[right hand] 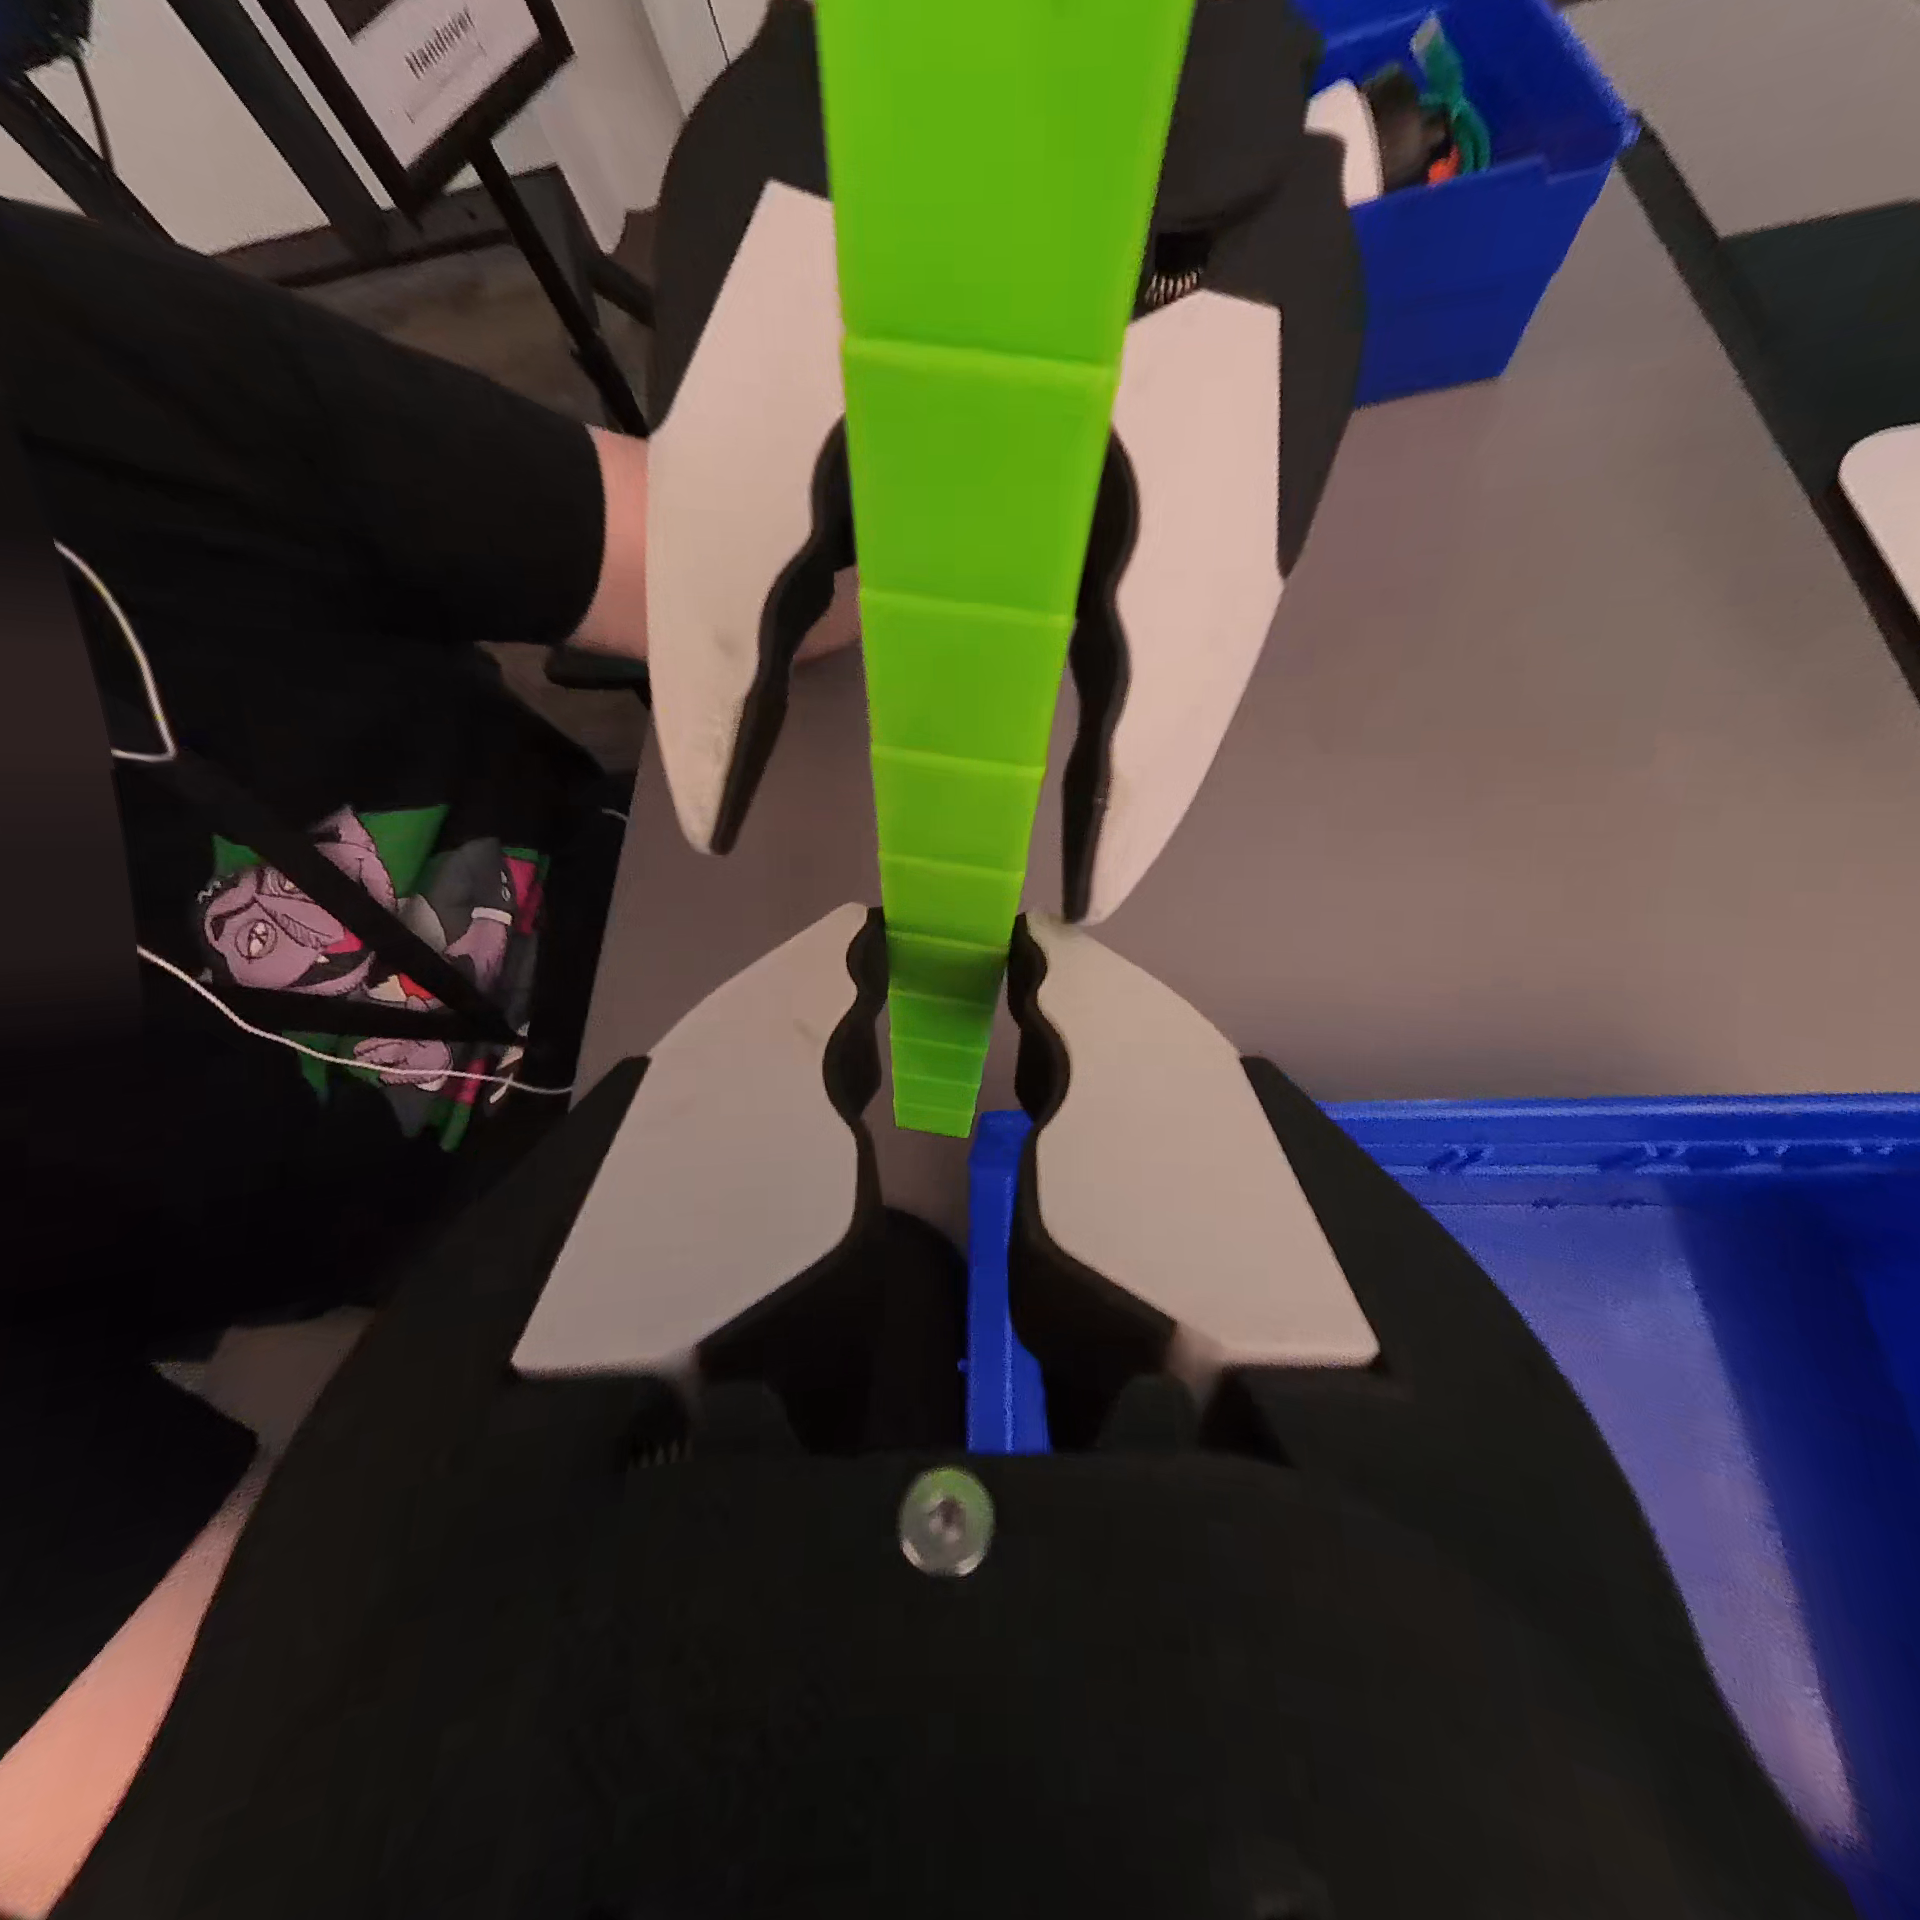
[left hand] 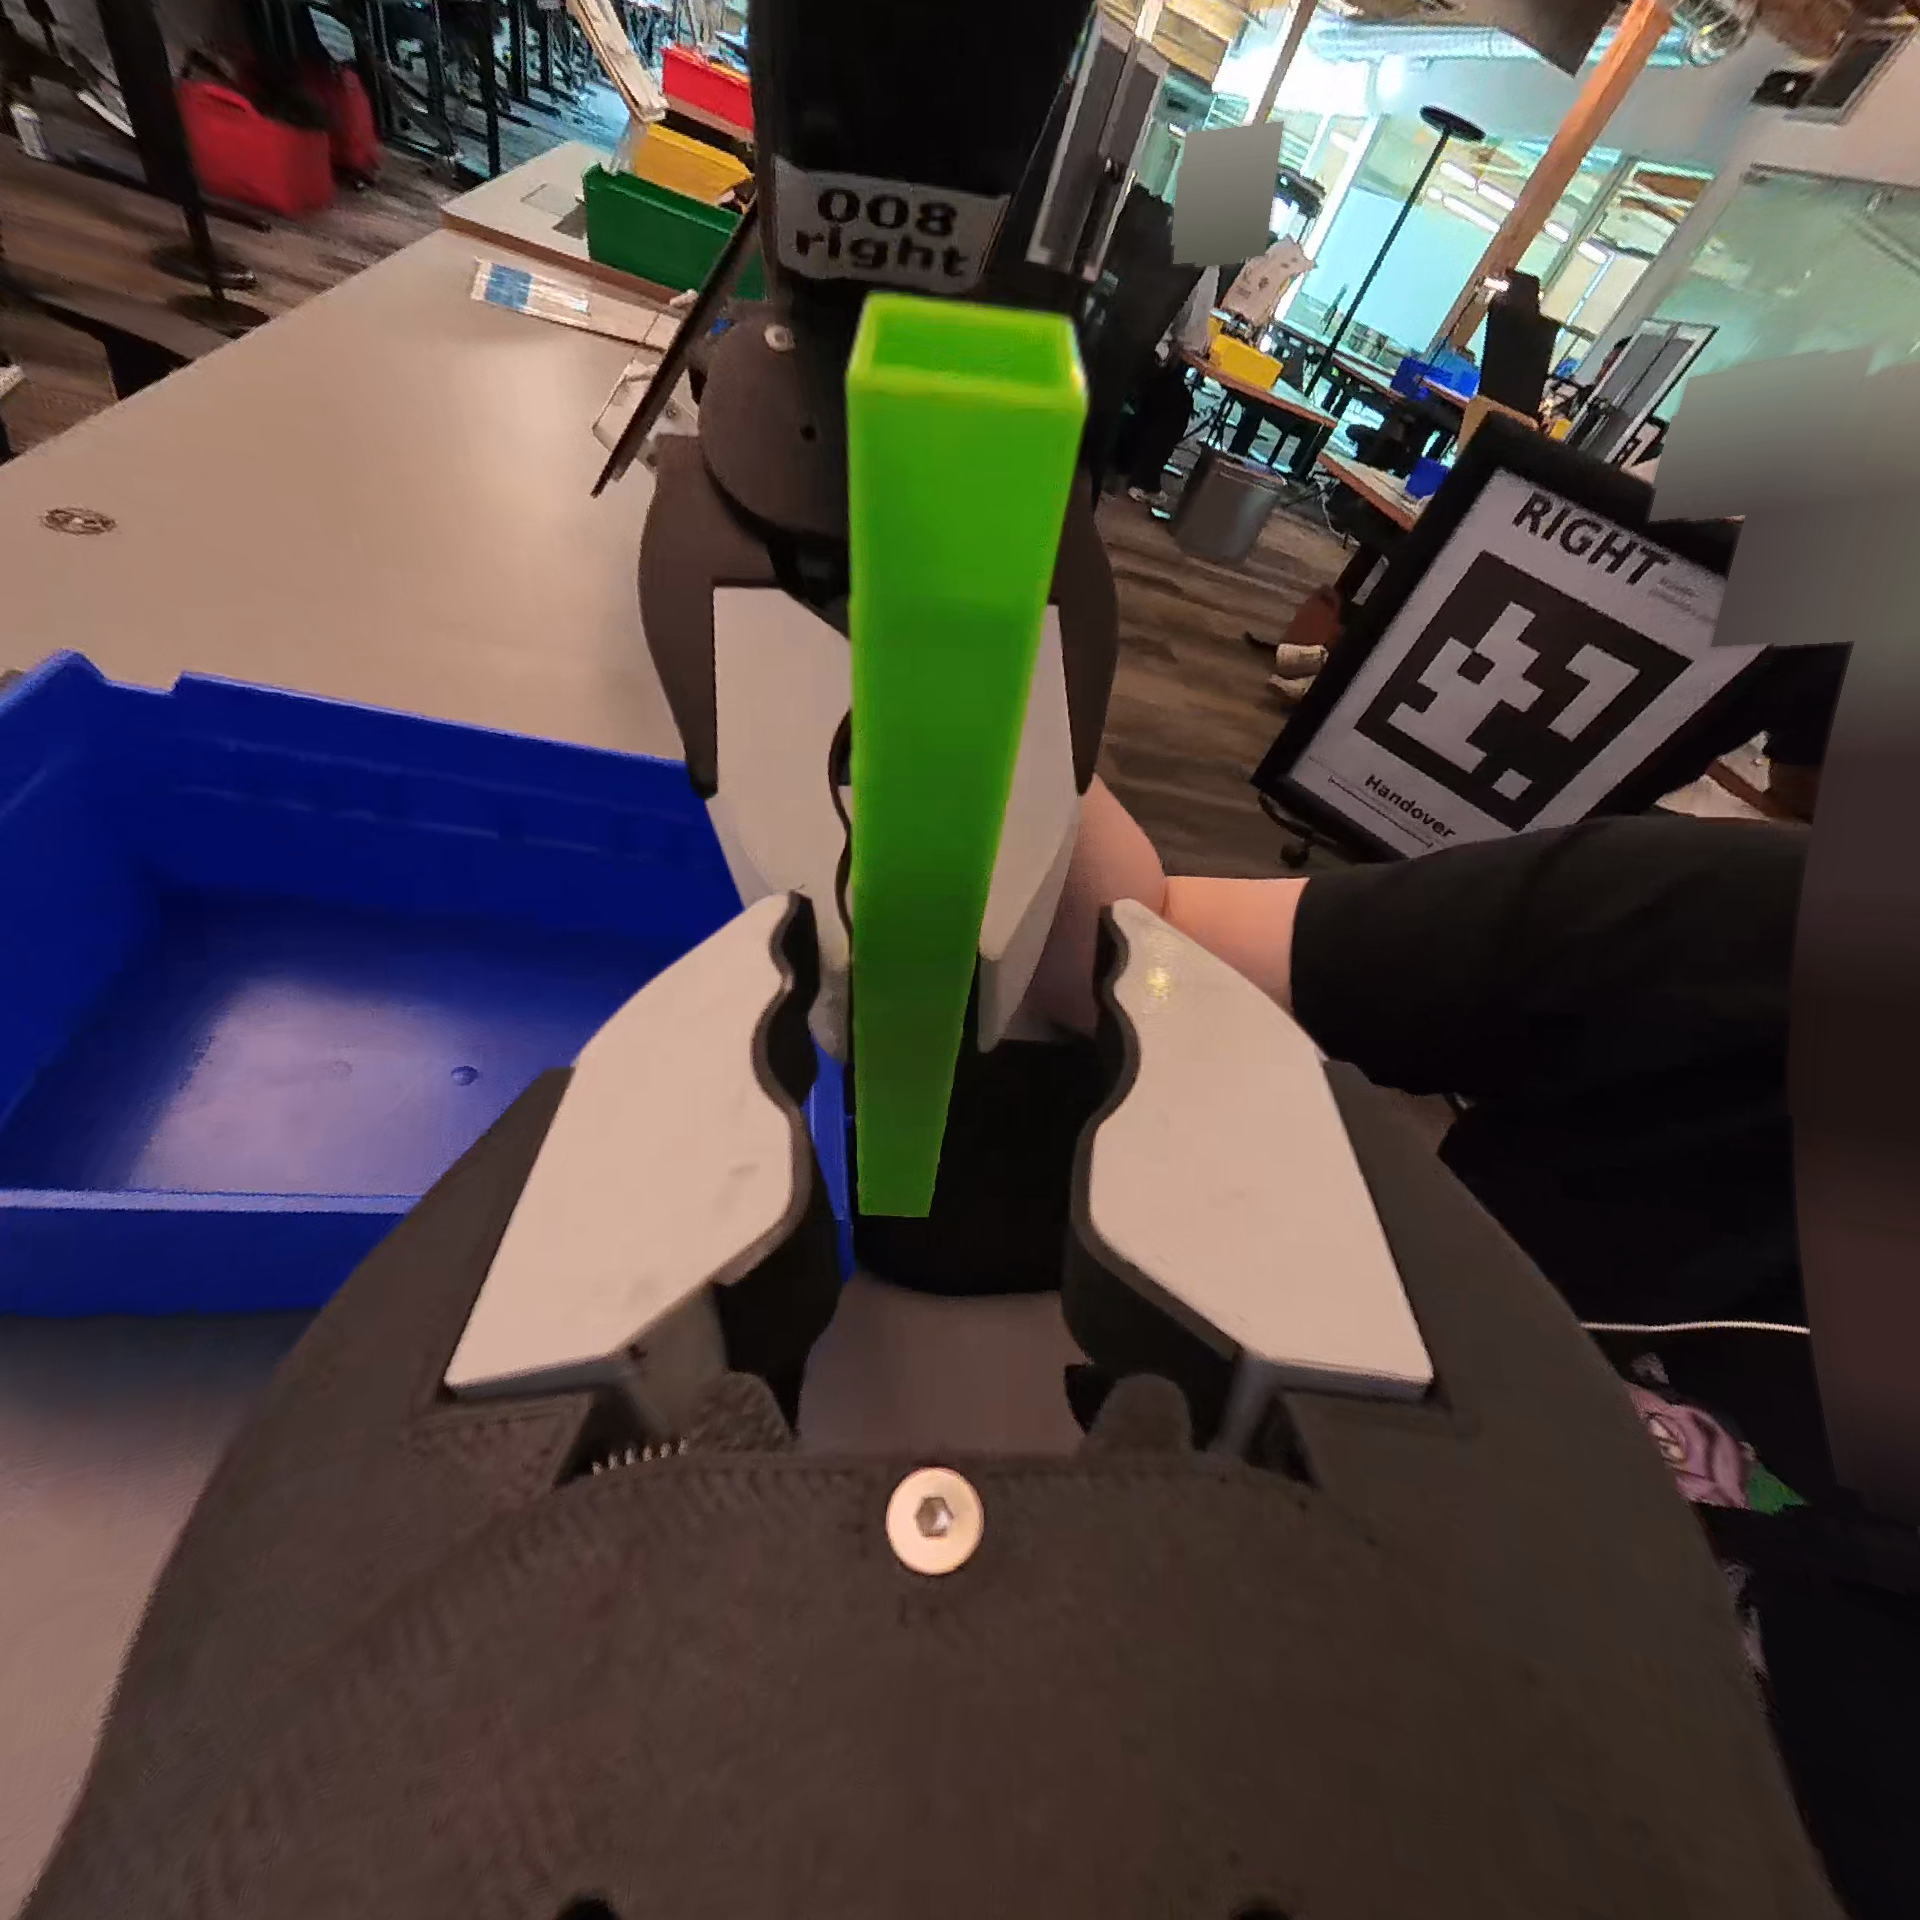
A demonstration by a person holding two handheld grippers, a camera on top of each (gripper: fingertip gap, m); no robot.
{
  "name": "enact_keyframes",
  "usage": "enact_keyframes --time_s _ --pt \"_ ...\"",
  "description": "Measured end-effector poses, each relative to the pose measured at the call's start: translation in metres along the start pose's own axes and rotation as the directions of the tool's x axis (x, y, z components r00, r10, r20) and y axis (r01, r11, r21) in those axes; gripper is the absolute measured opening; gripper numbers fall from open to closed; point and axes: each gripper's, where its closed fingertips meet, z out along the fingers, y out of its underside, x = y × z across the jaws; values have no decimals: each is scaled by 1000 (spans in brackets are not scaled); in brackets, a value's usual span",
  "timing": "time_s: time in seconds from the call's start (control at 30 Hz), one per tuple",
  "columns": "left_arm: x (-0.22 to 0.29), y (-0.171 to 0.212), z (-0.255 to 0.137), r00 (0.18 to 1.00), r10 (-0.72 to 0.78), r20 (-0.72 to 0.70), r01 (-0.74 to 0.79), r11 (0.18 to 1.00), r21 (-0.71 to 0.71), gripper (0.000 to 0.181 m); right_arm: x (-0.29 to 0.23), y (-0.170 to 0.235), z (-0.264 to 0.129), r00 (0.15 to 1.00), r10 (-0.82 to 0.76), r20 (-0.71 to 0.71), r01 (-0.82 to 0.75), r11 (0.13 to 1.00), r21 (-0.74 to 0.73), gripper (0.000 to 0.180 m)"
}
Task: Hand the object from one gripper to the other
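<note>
Right gripper pinches the narrow end of the green tube between its black pads, just past the near corner of the blue bin. That tube steps wider along its length and ends in an open square mouth, seen in the left wrist view. Left gripper faces the other one with its fingers spread, one on each side of the tube. In the right wrist view the left gripper has one pad just beside the tube and the other clearly apart from it. Both tools hang above the edge of the grey table, beside the bin. A black sleeve reaches in from the side away from the bin, and behind it stands a framed black-and-white sign
</note>
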Motion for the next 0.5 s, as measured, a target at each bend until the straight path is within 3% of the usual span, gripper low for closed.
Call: enact_keyframes --time_s 0.1,0.17,0.23,0.3,0.4,0.5 --pt "-10 1 1 998 40 43 -41 999 5 24 1 1 3 1000 8 15 -8 1000 -5 23" --pt "-17 -4 -3 995 51 82 -54 998 35 22 10 -4 2 1000 3 -28 -2 1000 26 23" --pt "-27 -15 -15 989 39 142 -53 994 94 22 24 -19 -4 992 -50 -120 65 991 120 24" --pt "-40 -30 -37 974 12 224 -54 982 180 22 42 -44 -19 947 -108 -303 189 948 254 42" --pt "-55 -58 -87 948 -80 307 -53 914 402 22 53 -79 -50 765 -189 -616 479 807 346 70" --pt "-53 -80 -135 959 -180 218 9 788 615 22 35 -95 -59 531 -283 -799 737 619 271 74"
